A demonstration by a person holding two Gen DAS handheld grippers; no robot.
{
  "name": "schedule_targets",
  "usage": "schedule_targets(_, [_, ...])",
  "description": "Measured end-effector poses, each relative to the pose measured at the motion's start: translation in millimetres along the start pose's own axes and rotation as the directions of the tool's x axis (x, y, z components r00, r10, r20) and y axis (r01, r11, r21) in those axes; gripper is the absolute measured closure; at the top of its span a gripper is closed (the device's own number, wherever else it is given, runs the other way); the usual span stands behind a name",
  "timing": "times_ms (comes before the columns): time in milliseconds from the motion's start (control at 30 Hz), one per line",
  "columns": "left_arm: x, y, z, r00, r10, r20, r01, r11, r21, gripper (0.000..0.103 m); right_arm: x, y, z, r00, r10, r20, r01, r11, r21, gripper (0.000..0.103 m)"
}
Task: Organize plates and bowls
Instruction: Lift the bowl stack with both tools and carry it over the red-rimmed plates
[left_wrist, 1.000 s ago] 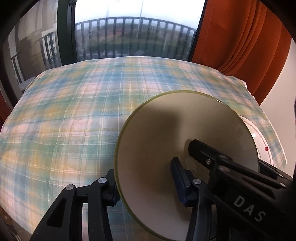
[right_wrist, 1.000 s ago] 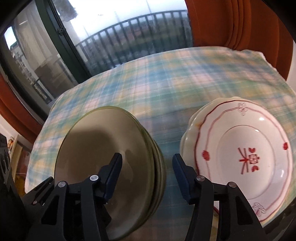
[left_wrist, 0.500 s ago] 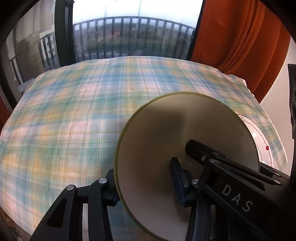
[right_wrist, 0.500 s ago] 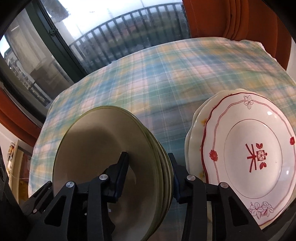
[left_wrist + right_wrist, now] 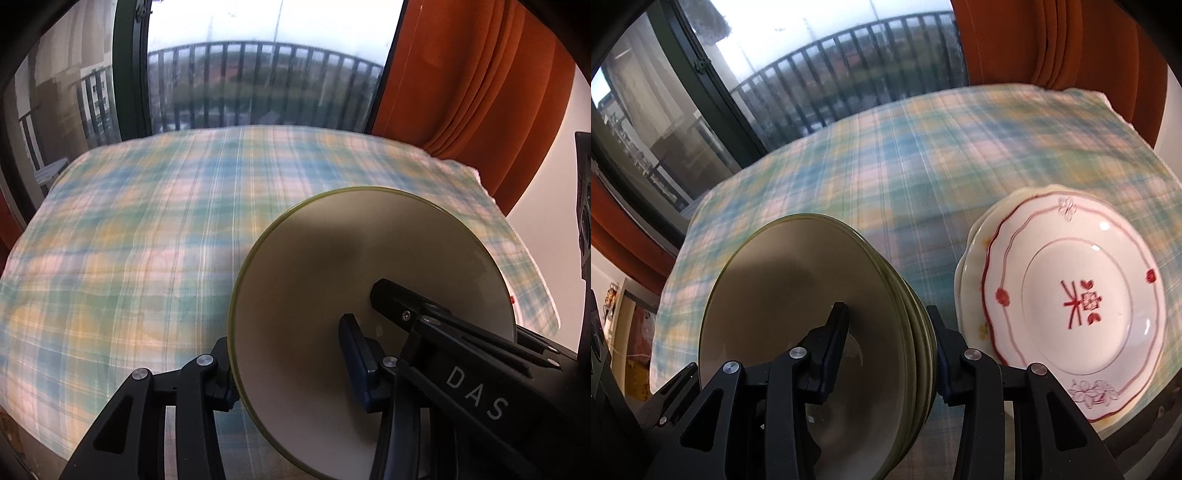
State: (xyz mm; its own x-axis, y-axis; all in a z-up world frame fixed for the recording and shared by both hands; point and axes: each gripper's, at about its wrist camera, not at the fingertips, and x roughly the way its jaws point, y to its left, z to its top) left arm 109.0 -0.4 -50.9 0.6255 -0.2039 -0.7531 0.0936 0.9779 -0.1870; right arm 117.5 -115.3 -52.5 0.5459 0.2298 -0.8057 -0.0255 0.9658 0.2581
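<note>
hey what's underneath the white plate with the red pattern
Under the red-patterned plate a cream plate shows only its scalloped left rim. The rest of it, and anything lower in that stack, is covered.

On the desk [image 5: 923, 177], the nested bowls [image 5: 798, 295] stand left of the stacked plates [image 5: 1071, 295], seemingly just apart; window [image 5: 820, 74] behind.

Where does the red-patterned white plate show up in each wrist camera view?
Left wrist: only a sliver of the red-patterned white plate peeks out at right, behind the olive bowls.
Right wrist: the plate fills the right side, right of the bowls.
Shared landmark: orange curtain, upper right in both.
</note>
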Motion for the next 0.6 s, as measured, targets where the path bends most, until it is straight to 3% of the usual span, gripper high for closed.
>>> schedule_targets(267, [-14, -22, 14, 0.997, -0.018, 0.076, 0.017, 1.0, 0.021, 0.058, -27, -7, 17, 0.997, -0.002, 0.074, 0.003, 1.0, -0.009, 0.058])
schedule_targets(600, [-11, -68, 21, 0.994, -0.031, 0.109, 0.028, 0.999, 0.03, 0.058, -51, -47, 31, 0.993, -0.006, 0.122, 0.008, 1.0, -0.016, 0.058])
